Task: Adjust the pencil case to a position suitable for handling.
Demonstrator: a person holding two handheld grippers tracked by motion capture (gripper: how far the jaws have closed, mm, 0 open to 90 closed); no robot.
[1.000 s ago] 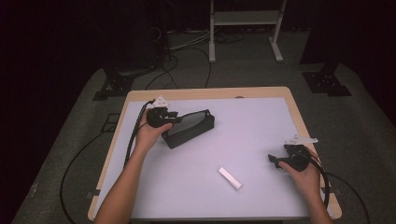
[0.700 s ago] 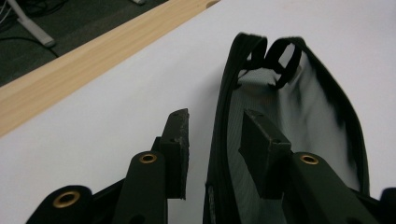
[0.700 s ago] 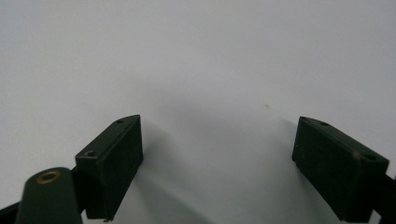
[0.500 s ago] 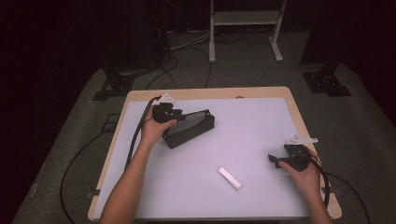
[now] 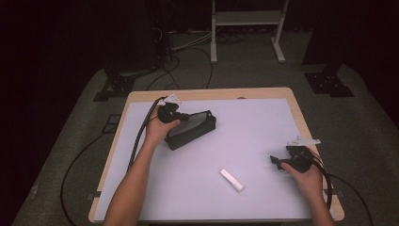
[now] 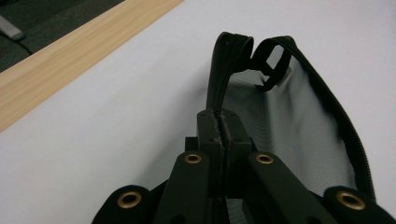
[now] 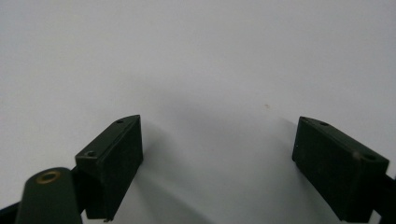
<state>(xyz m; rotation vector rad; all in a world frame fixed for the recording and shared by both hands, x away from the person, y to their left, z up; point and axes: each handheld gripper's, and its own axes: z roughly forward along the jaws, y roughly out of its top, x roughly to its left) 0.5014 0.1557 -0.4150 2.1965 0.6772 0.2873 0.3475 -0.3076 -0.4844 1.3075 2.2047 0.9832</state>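
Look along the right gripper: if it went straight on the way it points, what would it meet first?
Probably nothing: the right gripper, fingers open, points leftward over bare white table. The small white block seems nearer the person, though depth is unclear.

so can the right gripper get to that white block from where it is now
Probably yes. The right gripper rests open on the table, and the white block lies just beside it with bare surface between. The left gripper, shut on the black pouch, is well away.
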